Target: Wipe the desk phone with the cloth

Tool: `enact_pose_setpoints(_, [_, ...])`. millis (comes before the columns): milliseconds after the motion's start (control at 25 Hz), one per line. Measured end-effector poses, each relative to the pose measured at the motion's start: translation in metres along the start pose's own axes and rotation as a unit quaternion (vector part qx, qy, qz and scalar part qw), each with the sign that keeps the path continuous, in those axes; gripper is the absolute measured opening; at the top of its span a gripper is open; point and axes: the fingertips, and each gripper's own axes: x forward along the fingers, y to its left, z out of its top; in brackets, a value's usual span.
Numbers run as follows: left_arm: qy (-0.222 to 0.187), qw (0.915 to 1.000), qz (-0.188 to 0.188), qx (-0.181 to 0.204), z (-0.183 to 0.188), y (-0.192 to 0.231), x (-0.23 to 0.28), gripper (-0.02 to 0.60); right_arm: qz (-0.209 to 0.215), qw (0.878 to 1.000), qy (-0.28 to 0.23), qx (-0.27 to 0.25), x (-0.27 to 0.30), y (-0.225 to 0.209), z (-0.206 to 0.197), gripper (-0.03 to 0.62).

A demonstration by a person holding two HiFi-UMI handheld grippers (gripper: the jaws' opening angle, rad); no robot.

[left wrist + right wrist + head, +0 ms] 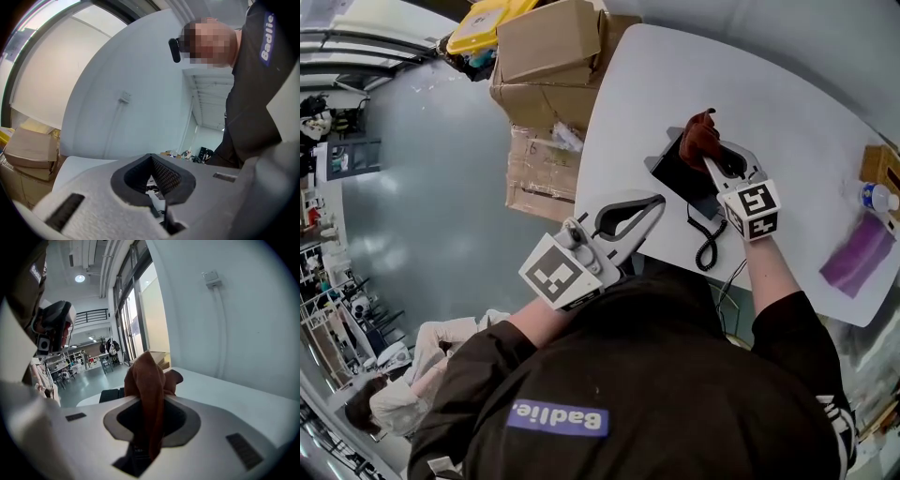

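Observation:
The black desk phone [680, 173] lies on the white table [787, 103], its coiled cord [708, 246] trailing toward me. My right gripper [709, 161] is over the phone, shut on a brown cloth [698, 134] that bunches up past the jaw tips. In the right gripper view the cloth [147, 376] hangs pinched between the jaws of the right gripper [149, 401], and a dark corner of the phone [111, 394] shows behind. My left gripper [653, 202] hovers at the table's near-left edge, shut and holding nothing; the left gripper view shows the left gripper [152, 158] with its jaws closed.
A purple item [855, 255] and a bottle [878, 197] sit at the table's right edge. Cardboard boxes [546, 56] and a yellow bin [483, 23] stand on the floor left of the table. A seated person [403, 380] is at lower left.

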Motion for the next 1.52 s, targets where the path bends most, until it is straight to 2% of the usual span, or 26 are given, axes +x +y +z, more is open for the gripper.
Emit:
enact_pose_setpoints(320, [0.015, 0.9996, -0.021, -0.012, -0.008, -0.012, 0.011, 0.006, -0.026, 0.999, 0.027, 0.026, -0.026, -0.009, -0.042, 0.094])
enact_pose_setpoints(480, [0.018, 0.9992, -0.035, -0.003, -0.009, -0.015, 0.016, 0.006, -0.045, 0.997, 0.050, 0.035, -0.041, -0.014, -0.064, 0.092])
enact_pose_setpoints(920, [0.012, 0.9970, -0.076, 0.001, -0.009, -0.021, 0.005, 0.006, -0.110, 0.985, 0.113, 0.066, -0.078, -0.021, -0.108, 0.093])
enact_pose_setpoints(1120, [0.005, 0.9953, -0.096, 0.006, -0.006, -0.020, -0.014, 0.006, -0.127, 0.985, 0.088, 0.073, -0.087, -0.006, -0.080, 0.092])
enact_pose_setpoints(1360, [0.002, 0.9948, -0.101, 0.014, 0.005, -0.017, -0.035, 0.006, -0.092, 0.994, 0.032, 0.057, -0.057, 0.035, -0.013, 0.094])
enact_pose_setpoints(1520, [0.015, 0.9960, -0.087, 0.014, 0.006, -0.008, -0.047, 0.006, -0.076, 0.996, 0.019, 0.032, -0.025, 0.048, 0.014, 0.092])
